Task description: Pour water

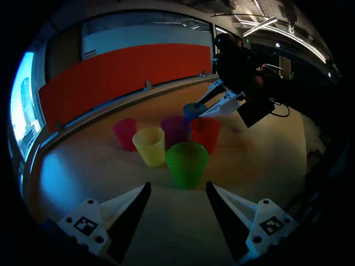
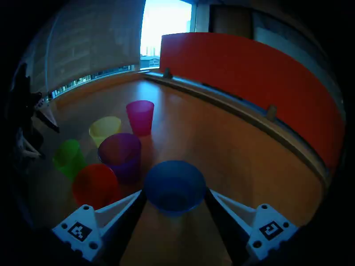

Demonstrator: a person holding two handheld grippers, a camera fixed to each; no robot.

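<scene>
The right tool point(image 2: 174, 193) grips the translucent blue plastic cup point(image 2: 174, 184) upright, lower centre of the right gripper view, just beside the purple plastic cup point(image 2: 120, 153), probably poised for tipping, while the left tool point(image 1: 177, 185) hangs open and empty, facing the green plastic cup point(image 1: 187, 162).

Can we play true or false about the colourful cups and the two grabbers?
1. The right hand-held gripper holds the blue cup. True.
2. The left hand-held gripper holds the green cup. False: it is open, and the green cup stands ahead of it on the table.
3. The yellow cup lies on its side. False: it stands upright.
4. The pink cup stands next to the yellow cup. True.
</scene>
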